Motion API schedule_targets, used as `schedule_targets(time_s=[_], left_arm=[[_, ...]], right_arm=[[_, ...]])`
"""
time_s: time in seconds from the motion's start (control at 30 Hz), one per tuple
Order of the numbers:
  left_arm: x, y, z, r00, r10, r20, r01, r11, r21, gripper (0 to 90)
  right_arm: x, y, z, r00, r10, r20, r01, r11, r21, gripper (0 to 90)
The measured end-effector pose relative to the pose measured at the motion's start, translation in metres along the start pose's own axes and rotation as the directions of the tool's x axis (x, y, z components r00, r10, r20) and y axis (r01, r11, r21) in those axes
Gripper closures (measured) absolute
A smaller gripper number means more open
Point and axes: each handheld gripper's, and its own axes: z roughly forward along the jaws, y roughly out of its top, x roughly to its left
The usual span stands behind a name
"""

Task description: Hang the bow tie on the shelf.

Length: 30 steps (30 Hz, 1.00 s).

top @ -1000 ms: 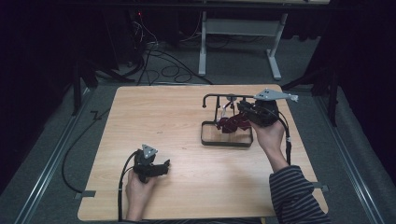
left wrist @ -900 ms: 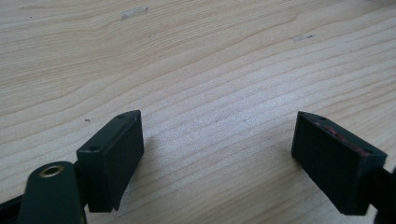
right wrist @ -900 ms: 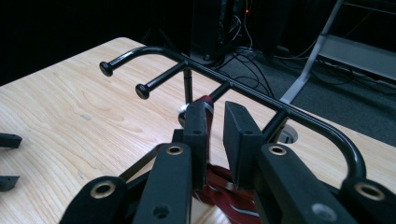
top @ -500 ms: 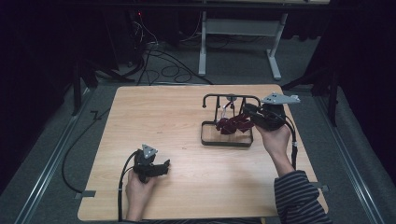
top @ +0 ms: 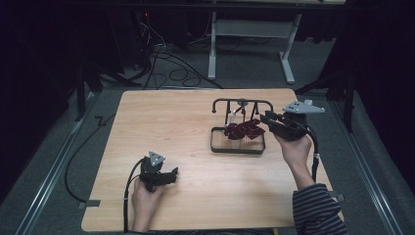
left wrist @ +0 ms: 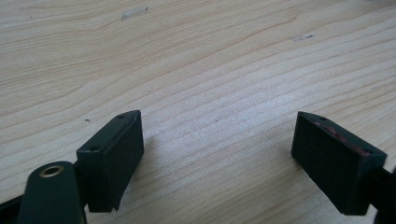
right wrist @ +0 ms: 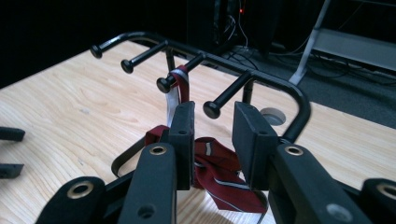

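The right gripper (right wrist: 212, 140) has its jaws part-way spread; they have just been opening, with nothing pinched between them. Just ahead and below hangs the dark red striped fabric tie (right wrist: 219, 179), draped from a peg of the black metal peg rack (right wrist: 261, 77). Well apart, the left gripper (left wrist: 217, 156) rests on the light wooden table (left wrist: 196, 60), its jaws spread wide.

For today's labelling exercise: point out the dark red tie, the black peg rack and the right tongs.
dark red tie (right wrist: 219, 179): right gripper view, striped fabric heaped below the pegs.
black peg rack (right wrist: 261, 77): right gripper view, top bar.
right tongs (right wrist: 212, 140): right gripper view, gap between the fingertips.
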Motion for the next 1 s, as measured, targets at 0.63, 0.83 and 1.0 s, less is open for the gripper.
schedule_targets(time_s=[0.63,0.83,1.0], left_arm=[[0.0,0.0,0.0,1.0,0.0,0.0,0.0,1.0,0.0,17.3],[0.0,0.0,0.0,1.0,0.0,0.0,0.0,1.0,0.0,17.3],[0.0,0.0,0.0,1.0,0.0,0.0,0.0,1.0,0.0,17.3]], right_arm=[[-0.011,-0.011,-0.013,0.9996,0.028,0.007,-0.028,1.0,-0.006,70.7],[-0.013,-0.014,-0.017,0.9993,0.039,0.003,-0.039,0.999,-0.005,69.6],[-0.014,-0.017,-0.021,0.9993,0.038,0.001,-0.038,0.999,-0.012,69.5]])
